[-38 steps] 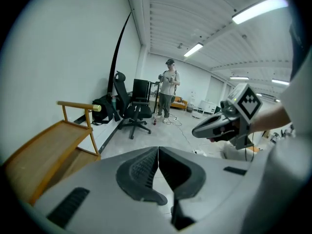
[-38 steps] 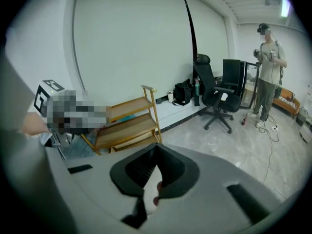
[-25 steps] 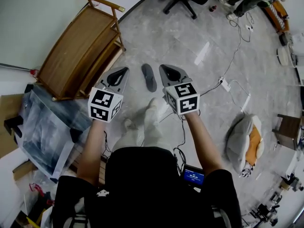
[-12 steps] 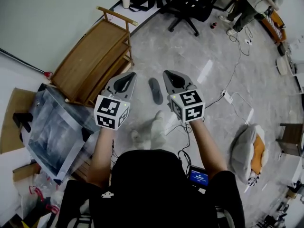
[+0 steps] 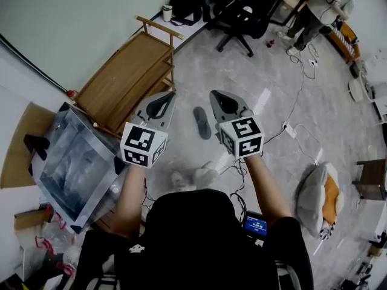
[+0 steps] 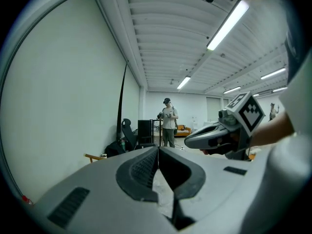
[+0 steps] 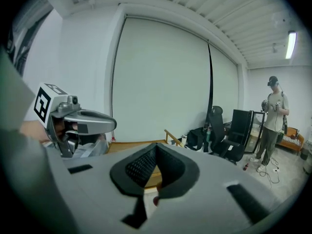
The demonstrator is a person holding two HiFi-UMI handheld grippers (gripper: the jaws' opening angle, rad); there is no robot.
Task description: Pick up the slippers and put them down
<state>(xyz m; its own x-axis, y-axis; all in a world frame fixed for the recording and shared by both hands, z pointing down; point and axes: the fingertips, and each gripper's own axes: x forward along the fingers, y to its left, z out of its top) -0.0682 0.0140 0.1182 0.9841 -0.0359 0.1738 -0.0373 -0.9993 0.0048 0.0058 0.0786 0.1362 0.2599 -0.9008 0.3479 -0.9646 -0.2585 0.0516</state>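
Presently one dark slipper point(image 5: 202, 122) lies on the floor point(image 5: 272, 59) at mid-frame, its long axis running up the frame. The left gripper point(image 5: 164, 99) and right gripper point(image 5: 219, 99) flank it, fingers closed and empty. The right appears marginally nearer.

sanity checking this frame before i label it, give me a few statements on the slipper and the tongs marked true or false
The left tongs and the right tongs are both shut and empty. True.
A dark slipper lies on the floor. True.
The slipper sits up on furniture. False: it lies on the floor, apart from the wooden rack.
Nobody else is in the room. False: a person stands far off.
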